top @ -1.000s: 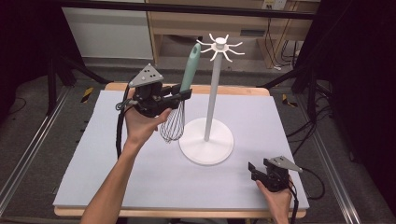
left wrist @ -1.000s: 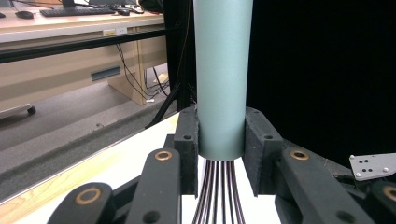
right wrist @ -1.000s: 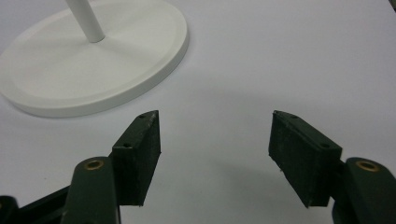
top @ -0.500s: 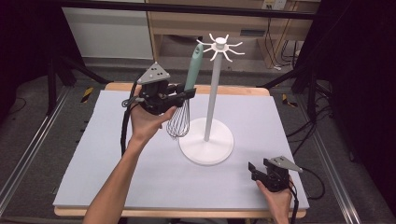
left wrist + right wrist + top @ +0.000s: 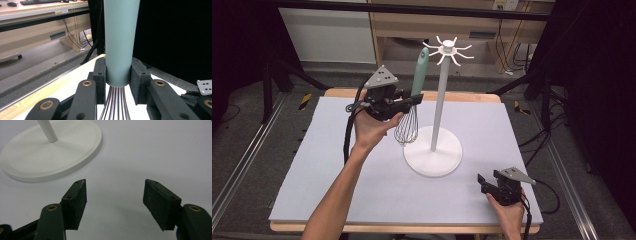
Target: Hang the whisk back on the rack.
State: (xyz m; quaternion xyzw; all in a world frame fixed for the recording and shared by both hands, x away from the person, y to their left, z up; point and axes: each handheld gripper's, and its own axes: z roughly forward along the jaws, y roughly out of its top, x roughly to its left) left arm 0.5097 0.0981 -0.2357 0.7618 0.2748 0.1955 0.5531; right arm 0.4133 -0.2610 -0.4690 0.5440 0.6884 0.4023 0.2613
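High view: left gripper (image 5: 412, 101) clamped on whisk (image 5: 411, 107) by white stand (image 5: 436, 145); right gripper (image 5: 482, 183) fingers apart, empty, on tabletop (image 5: 312, 150).

Both black grippers, left (image 5: 414, 100) and right (image 5: 484, 182), carry grey three-cornered plates, brass-coloured pivot screws and trailing black cables.

The table (image 5: 312, 200) has a pale wooden top almost wholly covered by a light grey mat (image 5: 492, 125), with wood showing along the edges; a white hook stand (image 5: 433, 150) rests upright on the mat near its middle, on a round flat base.
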